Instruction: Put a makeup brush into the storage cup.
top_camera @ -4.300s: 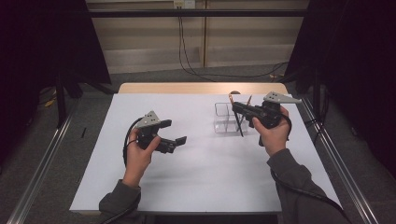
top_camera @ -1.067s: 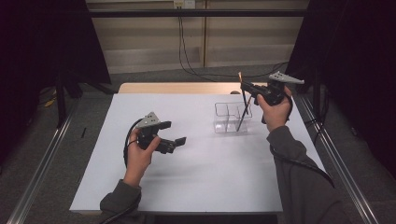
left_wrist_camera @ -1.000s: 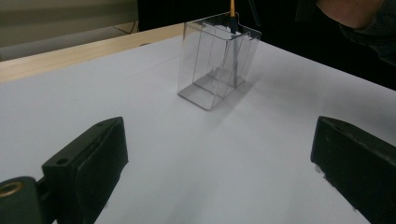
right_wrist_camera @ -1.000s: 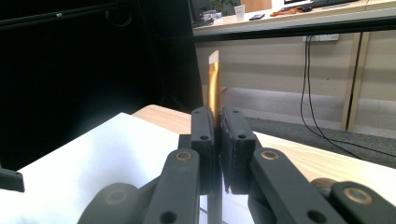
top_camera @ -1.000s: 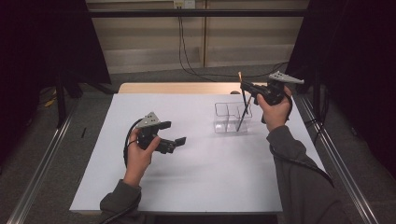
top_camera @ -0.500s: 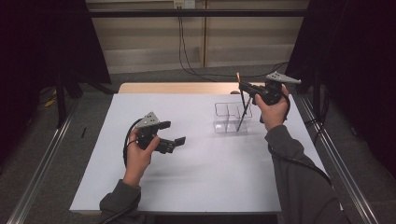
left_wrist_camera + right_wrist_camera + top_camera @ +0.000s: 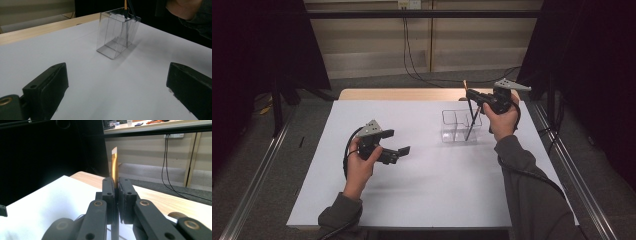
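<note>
A clear two-compartment container (image 7: 452,126) stands on the white table right of centre. My right gripper (image 7: 469,94) hovers above its right end, shut on a thin paintbrush (image 7: 471,122). The brush has a dark handle, a gold ferrule and a pale flat tip. It hangs nearly upright, tip up, and its lower end reaches into the container's right compartment. In the right gripper view the ferrule (image 7: 114,167) rises from between the closed pads of the gripper (image 7: 116,192). My left gripper (image 7: 398,141) is held open above the table's left-centre, empty, and faces the container (image 7: 116,35) with the brush (image 7: 125,5) in it.
A strip of bare wood (image 7: 402,94) runs along the table's far edge. Cables hang down the wall (image 7: 408,45) behind it. Metal rails (image 7: 569,165) flank the table on both sides. White tabletop (image 7: 432,185) lies open in front of the container.
Since the earliest frame my right gripper has lifted the brush and carried it toward the container's far right. Over the last second it barely shifted. The left gripper has stayed put.
</note>
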`<state>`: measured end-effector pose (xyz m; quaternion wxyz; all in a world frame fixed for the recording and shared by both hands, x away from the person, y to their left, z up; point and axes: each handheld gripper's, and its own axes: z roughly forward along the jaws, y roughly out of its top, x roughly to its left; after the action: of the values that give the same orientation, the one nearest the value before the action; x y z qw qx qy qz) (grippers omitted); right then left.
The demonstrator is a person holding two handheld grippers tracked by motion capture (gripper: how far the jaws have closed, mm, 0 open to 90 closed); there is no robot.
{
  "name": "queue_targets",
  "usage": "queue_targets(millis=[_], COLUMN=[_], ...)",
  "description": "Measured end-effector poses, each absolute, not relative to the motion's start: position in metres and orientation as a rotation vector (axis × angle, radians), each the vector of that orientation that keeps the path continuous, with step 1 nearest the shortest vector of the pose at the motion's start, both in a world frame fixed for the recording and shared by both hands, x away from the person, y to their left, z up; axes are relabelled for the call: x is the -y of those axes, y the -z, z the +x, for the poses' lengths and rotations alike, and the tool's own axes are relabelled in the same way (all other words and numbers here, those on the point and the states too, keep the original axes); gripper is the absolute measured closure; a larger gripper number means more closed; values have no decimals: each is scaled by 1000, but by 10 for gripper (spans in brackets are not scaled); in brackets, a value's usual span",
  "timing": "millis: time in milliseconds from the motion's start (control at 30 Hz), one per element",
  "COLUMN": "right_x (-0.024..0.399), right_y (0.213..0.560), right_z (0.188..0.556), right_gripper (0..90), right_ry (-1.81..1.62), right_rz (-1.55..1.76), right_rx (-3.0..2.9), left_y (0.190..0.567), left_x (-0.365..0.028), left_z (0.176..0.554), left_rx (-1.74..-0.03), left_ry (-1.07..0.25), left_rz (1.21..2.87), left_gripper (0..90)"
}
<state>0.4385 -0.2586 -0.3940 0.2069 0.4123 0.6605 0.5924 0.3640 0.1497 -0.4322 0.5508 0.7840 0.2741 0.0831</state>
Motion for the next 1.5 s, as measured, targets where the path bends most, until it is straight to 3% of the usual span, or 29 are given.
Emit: queue_targets(millis=[1500], right_x=[273], right_y=[401], right_z=[423], right_gripper=[846], right_ry=[-1639], right_rz=[1150], right_rx=[-1849], left_y=[430], left_x=[-147], left_z=[363], left_rx=[-632], left_ry=[-195], left_rz=[1850], left_gripper=[37])
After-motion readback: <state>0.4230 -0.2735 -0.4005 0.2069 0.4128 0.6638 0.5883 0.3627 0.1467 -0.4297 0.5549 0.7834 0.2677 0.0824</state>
